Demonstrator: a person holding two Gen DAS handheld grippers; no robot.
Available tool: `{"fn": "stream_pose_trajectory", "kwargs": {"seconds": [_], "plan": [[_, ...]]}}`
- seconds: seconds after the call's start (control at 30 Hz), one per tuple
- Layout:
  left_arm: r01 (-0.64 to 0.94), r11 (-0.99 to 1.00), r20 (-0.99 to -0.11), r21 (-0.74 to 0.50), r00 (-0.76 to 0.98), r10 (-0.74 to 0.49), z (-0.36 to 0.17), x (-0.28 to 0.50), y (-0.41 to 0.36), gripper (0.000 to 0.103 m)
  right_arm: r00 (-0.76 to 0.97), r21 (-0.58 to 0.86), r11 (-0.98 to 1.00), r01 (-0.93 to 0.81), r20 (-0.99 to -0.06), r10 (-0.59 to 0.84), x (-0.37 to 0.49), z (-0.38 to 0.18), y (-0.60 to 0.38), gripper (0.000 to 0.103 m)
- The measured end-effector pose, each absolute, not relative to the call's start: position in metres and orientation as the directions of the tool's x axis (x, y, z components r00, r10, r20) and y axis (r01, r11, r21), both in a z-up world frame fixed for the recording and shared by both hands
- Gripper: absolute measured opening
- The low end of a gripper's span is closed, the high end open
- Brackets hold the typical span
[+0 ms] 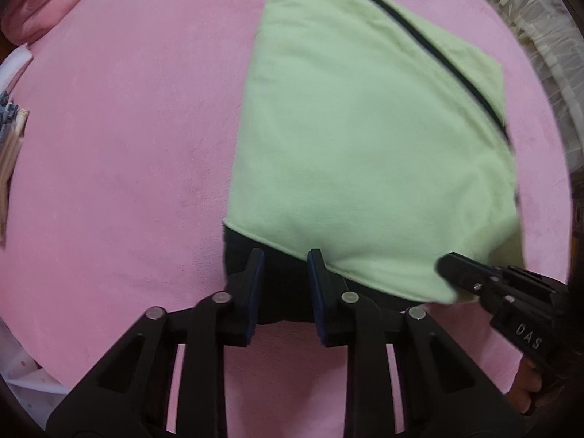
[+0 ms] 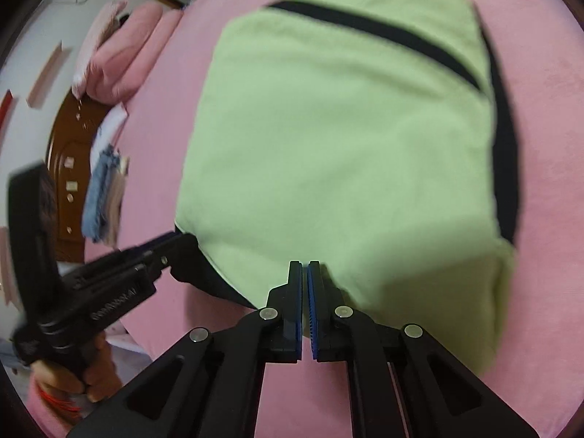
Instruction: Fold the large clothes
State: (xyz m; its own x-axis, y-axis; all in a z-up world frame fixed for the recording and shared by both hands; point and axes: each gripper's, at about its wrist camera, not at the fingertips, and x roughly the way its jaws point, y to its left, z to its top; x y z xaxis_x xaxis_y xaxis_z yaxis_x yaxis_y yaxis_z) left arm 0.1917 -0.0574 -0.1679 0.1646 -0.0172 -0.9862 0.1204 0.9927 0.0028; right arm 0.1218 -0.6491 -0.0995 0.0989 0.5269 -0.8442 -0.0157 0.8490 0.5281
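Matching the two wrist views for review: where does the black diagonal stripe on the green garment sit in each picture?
Left wrist view: the black stripe runs from top centre down to the right edge of the green garment.
Right wrist view: the stripe crosses the garment's top, from upper centre down to the right.
Shared landmark: the pink bed cover, under the garment in both.

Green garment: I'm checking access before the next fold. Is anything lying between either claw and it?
Nothing visible does. The left claw is already over the black trim of the green garment, and the shut right claw sits at its near edge. Only bare pink bedding surrounds it.
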Motion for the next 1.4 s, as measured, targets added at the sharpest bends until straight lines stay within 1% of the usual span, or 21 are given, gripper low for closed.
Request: {"fn": "stream_pose_trajectory", "kwargs": {"seconds": [0.07, 0.13, 0.2, 0.27, 0.3, 0.37, 0.5, 0.6, 0.7, 0.77, 0.83, 0.87, 0.9, 0.93, 0.97, 1.03, 1.1, 1.2, 1.3, 1.37, 1.4], "plan": [[0.131, 0.991, -0.985, -0.009, 0.169, -0.031, -0.171, 0.191, -0.051, 0.021, 0.094, 0.534, 0.845, 0.035, -0.843, 0.529, 0.127, -0.114, -0.642, 0.001], [0.127, 0.992, -0.984, -0.02, 0.171, -0.042, -0.17, 0.19, -0.046, 0.021, 0.119, 0.532, 0.841, 0.101, -0.845, 0.521, 0.123, -0.115, -0.662, 0.001], [0.134, 0.991, -0.985, -0.006, 0.17, -0.029, -0.169, 0.191, -0.046, 0.021, 0.161, 0.521, 0.835, 0.177, -0.852, 0.498, 0.114, -0.108, -0.699, 0.001], [0.174, 0.984, -0.979, 0.038, 0.202, 0.002, -0.161, 0.192, -0.052, 0.021, 0.215, 0.588, 0.764, 0.264, -0.808, 0.548, 0.105, -0.105, -0.73, 0.001], [0.194, 0.979, -0.975, 0.06, 0.223, 0.015, -0.157, 0.192, -0.055, 0.021, 0.243, 0.593, 0.751, 0.292, -0.805, 0.541, 0.102, -0.098, -0.744, 0.001], [0.241, 0.968, -0.964, 0.065, 0.267, -0.001, -0.148, 0.196, -0.061, 0.021, 0.292, 0.606, 0.744, 0.282, -0.793, 0.535, 0.102, -0.081, -0.76, 0.001], [0.242, 0.97, -0.966, -0.012, 0.249, -0.074, -0.155, 0.227, -0.071, 0.021, 0.342, 0.715, 0.673, 0.186, -0.69, 0.638, 0.13, -0.065, -0.752, 0.001], [0.233, 0.972, -0.957, -0.014, 0.278, -0.08, -0.16, 0.258, -0.078, 0.021, 0.313, 0.742, 0.658, 0.132, -0.66, 0.683, 0.178, -0.08, -0.707, 0.001], [0.21, 0.977, -0.951, -0.035, 0.295, -0.098, -0.166, 0.29, -0.082, 0.021, 0.292, 0.787, 0.604, 0.128, -0.612, 0.735, 0.226, -0.103, -0.667, 0.001], [0.185, 0.981, -0.952, -0.054, 0.287, -0.106, -0.174, 0.313, -0.083, 0.021, 0.269, 0.74, 0.664, 0.107, -0.664, 0.697, 0.258, -0.119, -0.636, 0.001], [0.186, 0.981, -0.95, -0.061, 0.289, -0.114, -0.179, 0.33, -0.086, 0.021, 0.275, 0.741, 0.667, 0.081, -0.66, 0.699, 0.287, -0.131, -0.623, 0.001], [0.185, 0.981, -0.949, -0.062, 0.295, -0.116, -0.179, 0.337, -0.087, 0.021, 0.293, 0.735, 0.673, 0.078, -0.662, 0.69, 0.298, -0.13, -0.626, 0.001], [0.185, 0.981, -0.947, -0.065, 0.297, -0.119, -0.18, 0.342, -0.088, 0.021, 0.316, 0.705, 0.705, 0.077, -0.688, 0.654, 0.309, -0.128, -0.633, 0.001], [0.181, 0.981, -0.946, -0.072, 0.298, -0.125, -0.181, 0.347, -0.088, 0.021, 0.348, 0.637, 0.765, 0.09, -0.74, 0.575, 0.321, -0.128, -0.64, 0.001], [0.173, 0.982, -0.945, -0.081, 0.298, -0.131, -0.182, 0.351, -0.088, 0.021, 0.374, 0.608, 0.787, 0.1, -0.756, 0.537, 0.328, -0.128, -0.651, 0.001], [0.153, 0.982, -0.944, -0.108, 0.294, -0.15, -0.185, 0.354, -0.086, 0.021, 0.406, 0.602, 0.786, 0.144, -0.76, 0.508, 0.339, -0.129, -0.686, 0.0], [0.144, 0.983, -0.941, -0.113, 0.301, -0.152, -0.185, 0.357, -0.085, 0.021, 0.401, 0.627, 0.762, 0.163, -0.748, 0.53, 0.339, -0.13, -0.711, 0.0], [0.148, 0.983, -0.943, -0.106, 0.298, -0.147, -0.185, 0.354, -0.082, 0.021, 0.425, 0.509, 0.844, 0.169, -0.811, 0.403, 0.329, -0.118, -0.725, 0.0], [0.14, 0.986, -0.949, -0.095, 0.285, -0.132, -0.181, 0.35, -0.085, 0.021, 0.429, 0.465, 0.861, 0.206, -0.834, 0.348, 0.309, -0.103, -0.733, 0.0], [0.136, 0.987, -0.952, -0.09, 0.281, -0.125, -0.176, 0.34, -0.082, 0.021, 0.444, 0.473, 0.858, 0.2, -0.824, 0.351, 0.29, -0.089, -0.737, 0.0], [0.132, 0.987, -0.953, -0.088, 0.278, -0.123, -0.174, 0.336, -0.081, 0.021, 0.464, 0.517, 0.839, 0.171, -0.793, 0.394, 0.279, -0.082, -0.736, 0.0]]}}
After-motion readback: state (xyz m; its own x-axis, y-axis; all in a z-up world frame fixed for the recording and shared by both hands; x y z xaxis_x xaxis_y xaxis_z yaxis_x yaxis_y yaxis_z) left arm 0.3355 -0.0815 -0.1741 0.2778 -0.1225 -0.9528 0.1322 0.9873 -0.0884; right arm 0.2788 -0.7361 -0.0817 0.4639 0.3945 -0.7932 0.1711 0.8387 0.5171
